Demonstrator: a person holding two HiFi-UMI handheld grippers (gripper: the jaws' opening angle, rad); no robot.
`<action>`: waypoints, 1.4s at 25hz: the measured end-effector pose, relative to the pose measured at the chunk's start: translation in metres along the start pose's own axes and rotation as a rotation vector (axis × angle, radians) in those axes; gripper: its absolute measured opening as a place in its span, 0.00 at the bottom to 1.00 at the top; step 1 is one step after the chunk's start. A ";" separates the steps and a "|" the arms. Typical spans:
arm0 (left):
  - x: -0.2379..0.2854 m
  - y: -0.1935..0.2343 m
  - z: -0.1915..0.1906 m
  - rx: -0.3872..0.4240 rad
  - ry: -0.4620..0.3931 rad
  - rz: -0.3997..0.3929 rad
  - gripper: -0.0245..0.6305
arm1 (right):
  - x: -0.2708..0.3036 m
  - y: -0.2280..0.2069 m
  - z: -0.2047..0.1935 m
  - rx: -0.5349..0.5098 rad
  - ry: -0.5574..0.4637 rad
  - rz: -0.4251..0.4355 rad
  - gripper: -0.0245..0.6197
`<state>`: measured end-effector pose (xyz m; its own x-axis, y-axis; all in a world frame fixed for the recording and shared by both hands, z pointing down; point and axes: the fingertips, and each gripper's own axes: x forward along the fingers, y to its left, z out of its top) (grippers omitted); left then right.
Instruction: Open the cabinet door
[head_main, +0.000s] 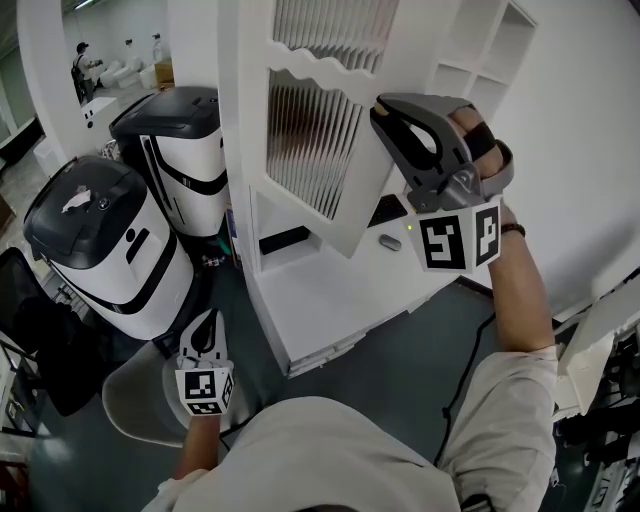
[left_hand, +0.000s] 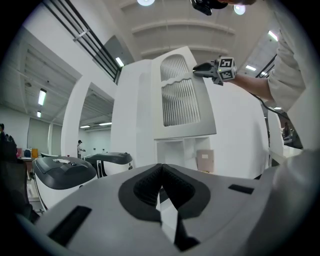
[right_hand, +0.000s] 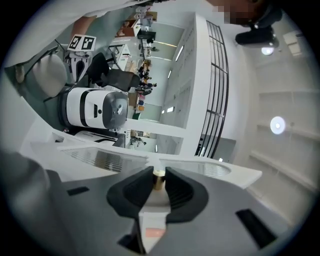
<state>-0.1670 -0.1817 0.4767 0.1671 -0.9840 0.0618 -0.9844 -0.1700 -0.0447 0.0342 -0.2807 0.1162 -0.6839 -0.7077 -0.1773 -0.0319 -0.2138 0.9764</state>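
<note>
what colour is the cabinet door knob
Golden brass; the small round metal knob shows best in the right gripper view.

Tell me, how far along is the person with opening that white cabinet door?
Partly done: the cabinet door stands swung well out, showing a shelf behind it. In hand: the right gripper is clamped on the door's small knob. Left to do: probably swinging it fully open. The left gripper hangs low, shut and empty.
</note>
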 end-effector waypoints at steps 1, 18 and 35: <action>0.000 0.001 0.000 0.000 -0.002 0.000 0.04 | 0.000 0.000 0.004 -0.011 0.003 0.001 0.16; -0.005 0.009 -0.003 -0.011 -0.009 0.003 0.04 | 0.004 -0.001 0.040 -0.071 0.082 0.045 0.16; -0.012 0.019 -0.011 -0.027 -0.011 0.004 0.04 | 0.007 -0.006 0.086 -0.019 0.025 0.050 0.33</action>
<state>-0.1880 -0.1724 0.4857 0.1637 -0.9852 0.0506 -0.9862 -0.1648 -0.0180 -0.0334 -0.2266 0.1198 -0.6662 -0.7341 -0.1317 0.0161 -0.1908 0.9815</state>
